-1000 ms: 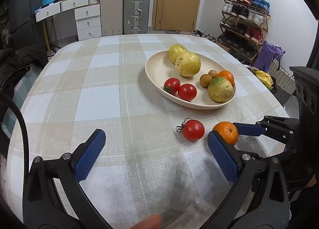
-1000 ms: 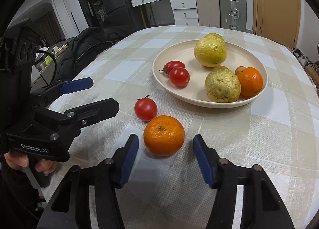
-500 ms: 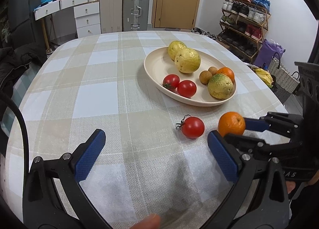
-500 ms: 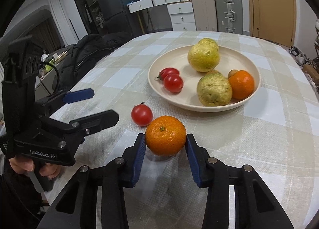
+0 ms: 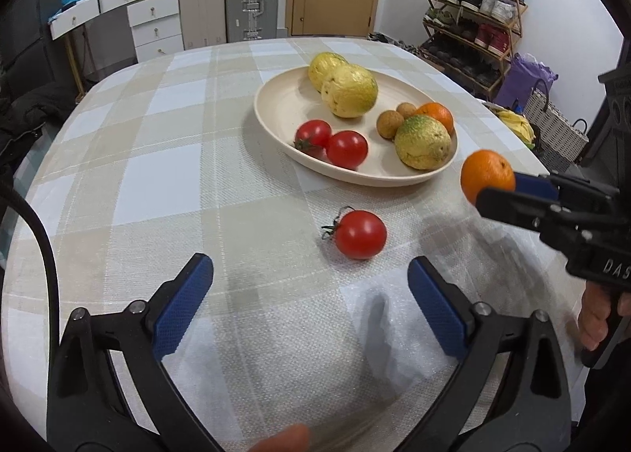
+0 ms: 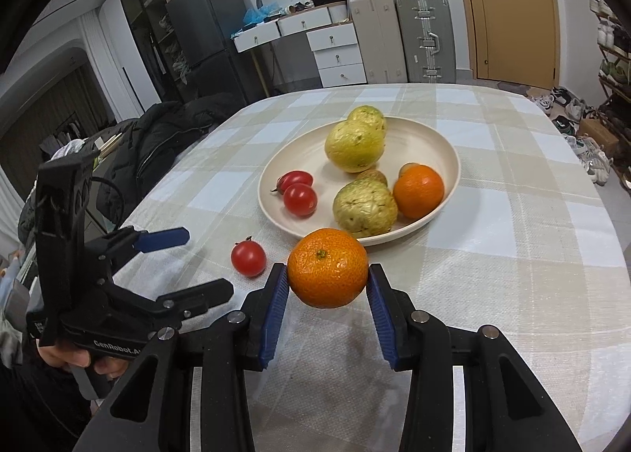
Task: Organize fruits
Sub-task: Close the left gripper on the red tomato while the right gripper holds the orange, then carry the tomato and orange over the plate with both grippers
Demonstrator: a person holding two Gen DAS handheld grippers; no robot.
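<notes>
Orange (image 6: 327, 272) sits clamped between the blue pads of the right gripper (image 6: 328, 294), low in the centre of the right wrist frame and lifted clear of the desk (image 6: 512, 274), its shadow lying on the checked cloth beneath. In the left wrist frame the same fruit shows at the right edge, just beyond the plate (image 5: 276, 113) rim. That cream plate, upper centre of both frames, holds two yellow-green fruits, a third greenish one, two tomatoes, a second orange and two small brown round fruits. One loose tomato (image 5: 359, 234) rests on the cloth in front of the plate, between the plate and the left gripper (image 5: 311, 294). The left gripper's jaws are spread wide and closing a little, with only cloth between them; the tomato lies just beyond their tips. A hand (image 6: 79, 357) grips the left gripper's handle at the lower left of the right wrist frame.
</notes>
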